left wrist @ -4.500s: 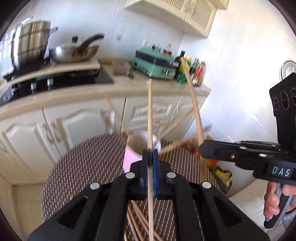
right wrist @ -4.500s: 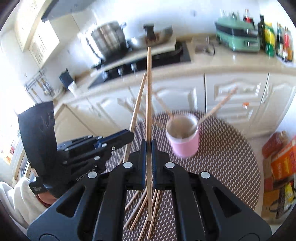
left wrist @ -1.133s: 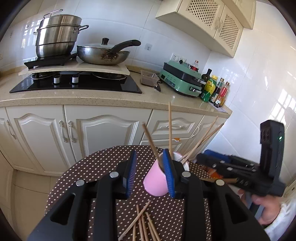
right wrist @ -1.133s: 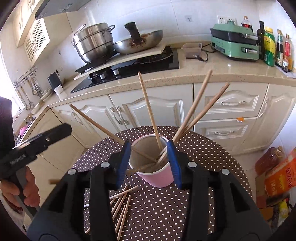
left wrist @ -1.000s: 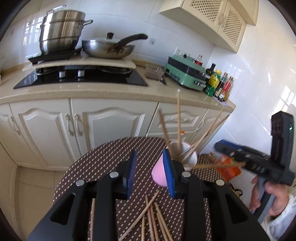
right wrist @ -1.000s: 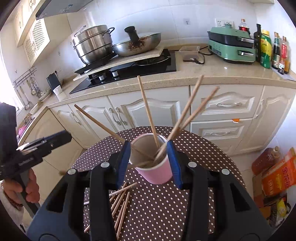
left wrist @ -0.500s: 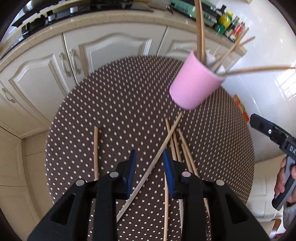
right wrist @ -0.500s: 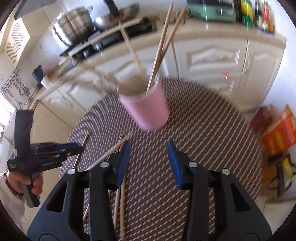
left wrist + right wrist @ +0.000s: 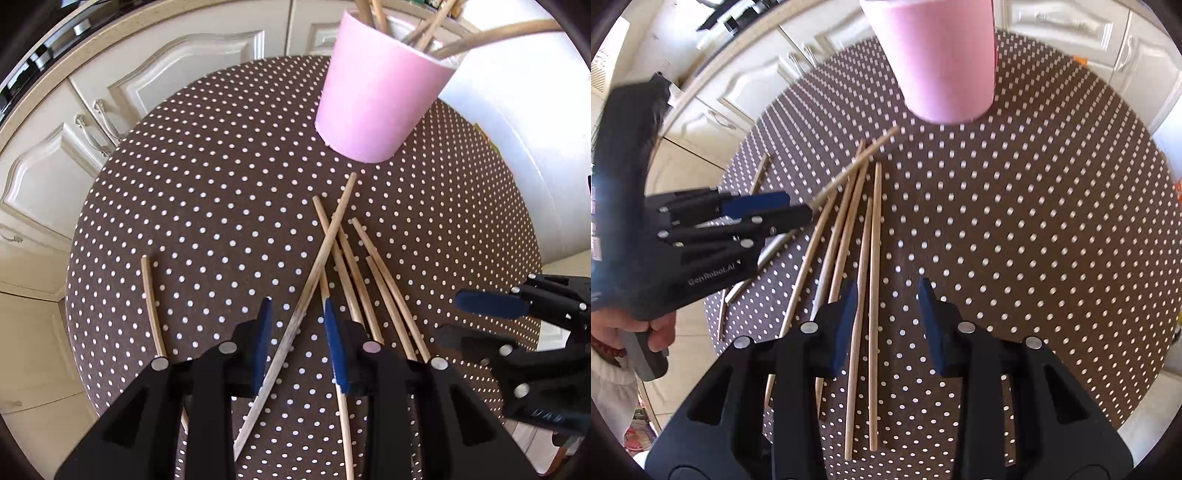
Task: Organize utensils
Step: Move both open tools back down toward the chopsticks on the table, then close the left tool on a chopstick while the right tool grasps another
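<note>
A pink cup (image 9: 376,96) holding several wooden chopsticks stands at the far side of a round brown dotted table (image 9: 221,177); it also shows in the right wrist view (image 9: 942,62). Several loose chopsticks (image 9: 354,266) lie fanned on the table, also in the right wrist view (image 9: 857,221). My left gripper (image 9: 297,321) is open, low over them, with one long chopstick (image 9: 314,273) between its jaws. My right gripper (image 9: 886,299) is open and empty, with two chopsticks (image 9: 873,277) under its left side.
One chopstick (image 9: 151,302) lies apart at the table's left. White kitchen cabinets (image 9: 92,122) stand behind the table. The right gripper shows at the right of the left wrist view (image 9: 517,325); the left gripper shows at the left of the right wrist view (image 9: 738,218).
Both grippers let their chopsticks go into the cup, opened, and have tilted down and dropped low over the loose chopsticks on the table.
</note>
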{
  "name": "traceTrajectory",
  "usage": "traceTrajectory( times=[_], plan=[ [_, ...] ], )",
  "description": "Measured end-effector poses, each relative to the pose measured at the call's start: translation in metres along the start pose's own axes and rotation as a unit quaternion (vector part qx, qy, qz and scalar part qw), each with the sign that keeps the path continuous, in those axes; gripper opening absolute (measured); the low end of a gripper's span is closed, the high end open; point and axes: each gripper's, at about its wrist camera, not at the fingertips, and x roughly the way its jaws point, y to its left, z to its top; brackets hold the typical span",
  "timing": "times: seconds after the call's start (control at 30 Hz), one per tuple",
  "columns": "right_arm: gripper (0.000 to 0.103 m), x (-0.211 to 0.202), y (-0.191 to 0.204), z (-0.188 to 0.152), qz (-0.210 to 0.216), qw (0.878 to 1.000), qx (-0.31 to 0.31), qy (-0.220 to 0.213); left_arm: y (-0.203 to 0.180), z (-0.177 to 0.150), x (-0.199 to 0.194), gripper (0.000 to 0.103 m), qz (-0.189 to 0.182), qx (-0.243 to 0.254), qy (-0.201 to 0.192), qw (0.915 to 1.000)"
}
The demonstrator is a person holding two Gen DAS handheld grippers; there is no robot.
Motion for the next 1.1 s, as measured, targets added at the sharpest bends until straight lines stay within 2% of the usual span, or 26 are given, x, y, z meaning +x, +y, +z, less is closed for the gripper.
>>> traceTrajectory(
  times=[0.07, 0.2, 0.33, 0.4, 0.6, 0.73, 0.97, 1.1],
  plan=[
    [0.029, 0.006, 0.002, 0.002, 0.001, 1.0, 0.002, 0.011, 0.0, 0.006, 0.006, 0.028, 0.007, 0.01, 0.012, 0.9998],
    [0.026, 0.017, 0.004, 0.007, -0.007, 0.999, 0.0, 0.034, -0.005, 0.015, 0.014, 0.012, 0.009, 0.023, 0.034, 0.9991],
    [0.025, 0.024, 0.016, 0.013, -0.02, 0.999, -0.012, 0.033, -0.006, 0.023, 0.019, 0.011, 0.013, 0.03, 0.04, 0.9987],
    [0.021, 0.026, 0.024, 0.015, -0.045, 0.998, -0.03, 0.038, -0.008, 0.027, 0.021, 0.011, 0.014, 0.035, 0.046, 0.9982],
    [0.021, 0.041, 0.059, 0.025, -0.09, 0.992, -0.054, 0.066, -0.012, 0.036, 0.025, 0.01, 0.019, 0.049, 0.053, 0.9972],
    [0.021, 0.047, 0.067, 0.032, -0.098, 0.991, -0.04, 0.082, -0.013, 0.038, 0.026, 0.006, 0.01, 0.028, 0.045, 0.9985],
    [0.024, 0.064, 0.088, 0.052, -0.147, 0.977, -0.088, 0.125, 0.001, 0.035, 0.019, 0.006, -0.023, -0.023, 0.021, 0.9992],
    [0.021, 0.069, 0.099, 0.055, -0.155, 0.975, -0.095, 0.129, 0.008, 0.032, 0.003, 0.006, -0.039, -0.041, -0.003, 0.9984]
  ],
)
